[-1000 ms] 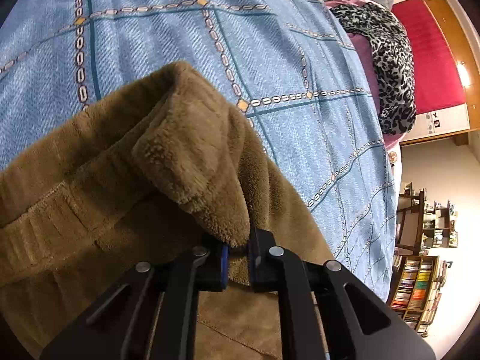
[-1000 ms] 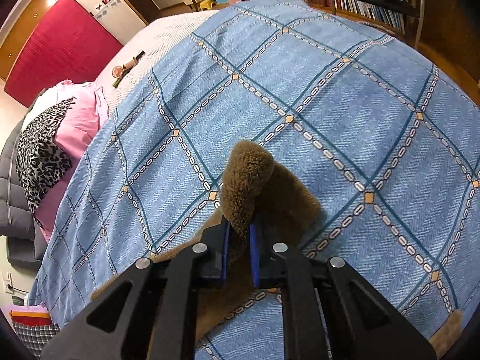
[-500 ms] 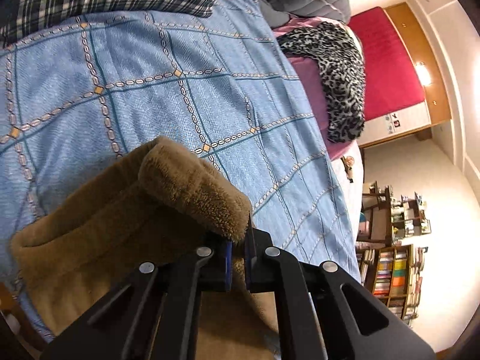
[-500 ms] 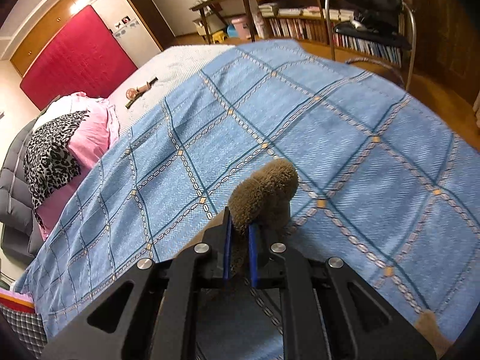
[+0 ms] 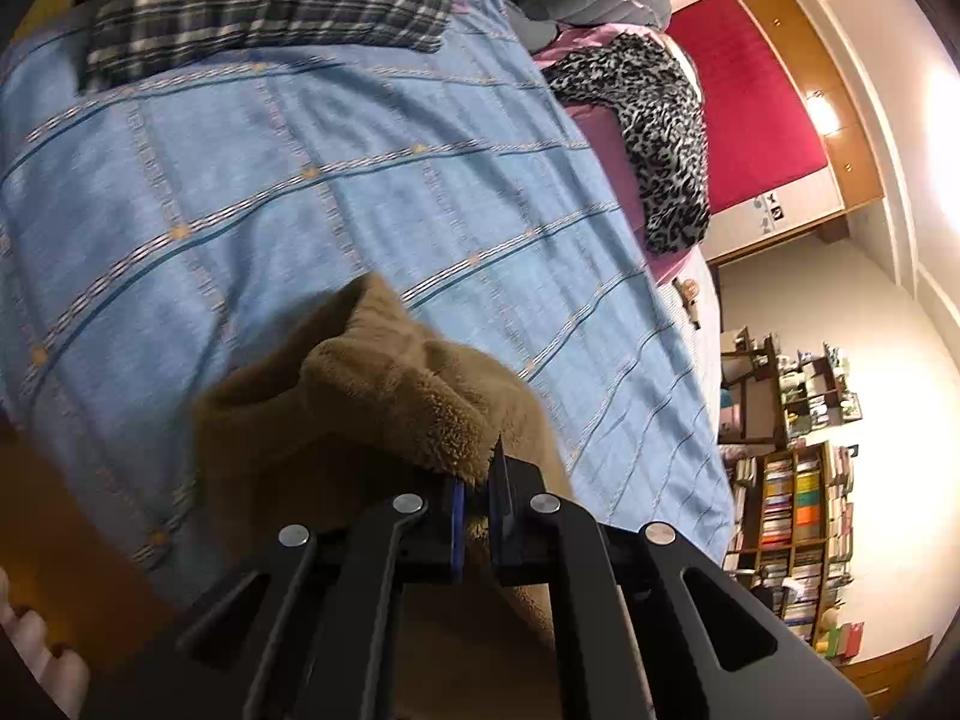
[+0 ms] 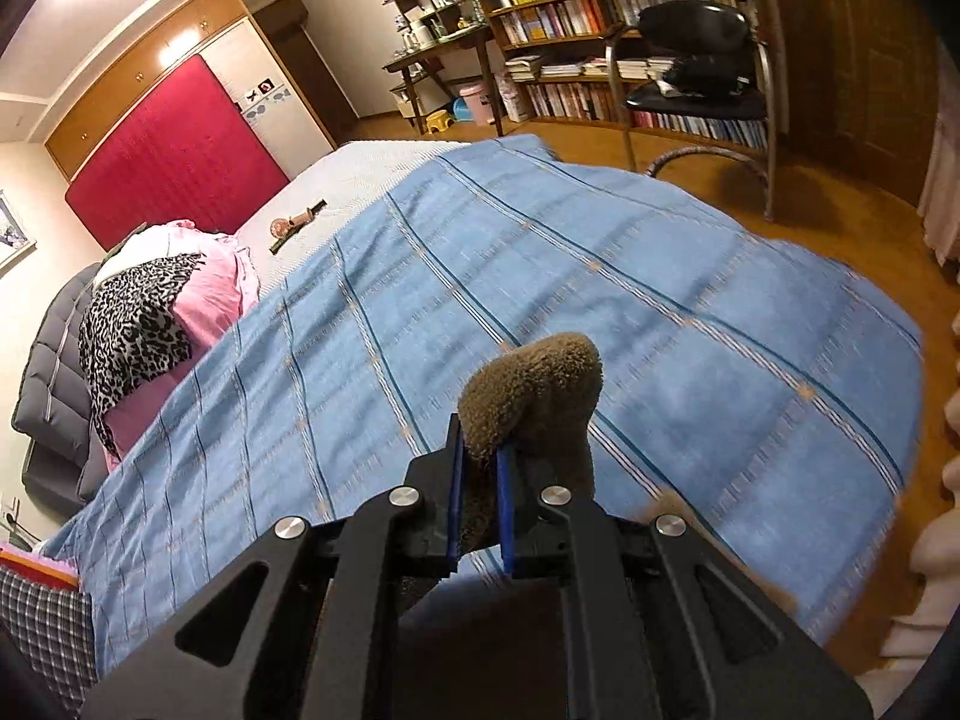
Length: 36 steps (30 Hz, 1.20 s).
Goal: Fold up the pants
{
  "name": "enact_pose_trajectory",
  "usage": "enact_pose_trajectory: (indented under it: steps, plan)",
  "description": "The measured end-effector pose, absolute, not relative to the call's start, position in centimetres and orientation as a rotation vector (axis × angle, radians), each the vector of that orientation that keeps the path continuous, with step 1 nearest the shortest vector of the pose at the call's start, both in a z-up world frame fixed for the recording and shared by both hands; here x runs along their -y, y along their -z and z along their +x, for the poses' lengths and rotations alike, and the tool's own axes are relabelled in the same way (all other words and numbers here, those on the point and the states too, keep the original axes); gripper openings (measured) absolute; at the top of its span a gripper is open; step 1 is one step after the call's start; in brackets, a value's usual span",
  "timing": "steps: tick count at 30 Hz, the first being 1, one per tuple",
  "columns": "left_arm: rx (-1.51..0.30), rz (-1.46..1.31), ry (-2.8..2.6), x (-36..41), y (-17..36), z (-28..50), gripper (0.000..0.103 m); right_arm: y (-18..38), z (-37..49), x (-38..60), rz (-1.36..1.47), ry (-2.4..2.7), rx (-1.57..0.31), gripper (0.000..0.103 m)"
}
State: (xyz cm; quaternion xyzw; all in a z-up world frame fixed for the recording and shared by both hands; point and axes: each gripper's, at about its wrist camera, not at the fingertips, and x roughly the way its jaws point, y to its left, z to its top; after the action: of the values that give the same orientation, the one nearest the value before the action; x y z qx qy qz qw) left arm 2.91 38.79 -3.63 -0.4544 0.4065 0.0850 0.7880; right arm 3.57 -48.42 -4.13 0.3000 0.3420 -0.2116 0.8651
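Note:
The brown fleece pants (image 5: pixel 372 402) hang bunched over the blue checked bedspread (image 5: pixel 300 180), lifted off it. My left gripper (image 5: pixel 477 480) is shut on a fuzzy fold of the pants at the bottom centre of the left wrist view. In the right wrist view another lump of the same pants (image 6: pixel 534 390) sticks up from between the blue pads, and my right gripper (image 6: pixel 480 462) is shut on it. Most of the garment hangs below the grippers, out of sight. The bedspread (image 6: pixel 540 300) lies flat and bare under both.
A plaid pillow (image 5: pixel 270 0) lies at the head of the bed, with a pink and leopard-print pile (image 6: pixel 144 318) beside it. A black chair (image 6: pixel 696 78) and bookshelves (image 6: pixel 600 6) stand past the bed's foot. A small object (image 6: pixel 294 222) rests on the white sheet.
Both grippers have risen and pulled back from the bed with the pants. More of the room shows now. The spread cloth that lay on the bedspread is now gathered and hanging.

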Motion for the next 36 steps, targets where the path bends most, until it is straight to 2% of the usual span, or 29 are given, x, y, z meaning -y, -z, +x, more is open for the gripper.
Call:
enact_pose_trajectory:
  steps: [9,15,16,18,20,21,22,24,36]
  plan:
    - [-0.951,-1.004,-0.211,-39.6,7.1,-2.5,0.004,9.5,-5.9,48.5,0.756,0.473,-0.76,0.009]
    - [-0.984,-0.997,-0.221,-39.4,8.7,-2.8,0.005,12.2,-7.8,48.8,0.824,0.44,-0.774,0.009]
    - [-0.991,-0.989,-0.223,-39.3,8.8,-2.7,0.005,12.5,-7.7,48.8,0.834,0.42,-0.774,0.01]
    - [-1.004,-0.979,-0.229,-39.1,9.2,-2.5,0.006,12.9,-7.6,49.0,0.862,0.394,-0.766,0.017]
    - [-1.017,-0.97,-0.233,-38.9,9.5,-2.3,0.011,13.6,-7.6,49.4,0.921,0.359,-0.756,0.049]
    - [-1.019,-0.965,-0.237,-38.8,9.5,-2.3,0.02,14.0,-7.6,49.7,0.96,0.341,-0.747,0.053]
    - [-1.021,-0.957,-0.246,-38.8,9.5,-2.3,0.042,14.3,-7.7,49.9,0.988,0.333,-0.74,0.055]
    - [-1.007,-0.958,-0.261,-38.8,9.4,-2.5,0.065,14.7,-7.7,50.2,1.015,0.326,-0.729,0.055]
    - [-1.062,-0.967,-0.253,-36.8,11.2,-2.2,0.065,17.9,-7.0,51.9,1.095,0.371,-0.695,0.055]
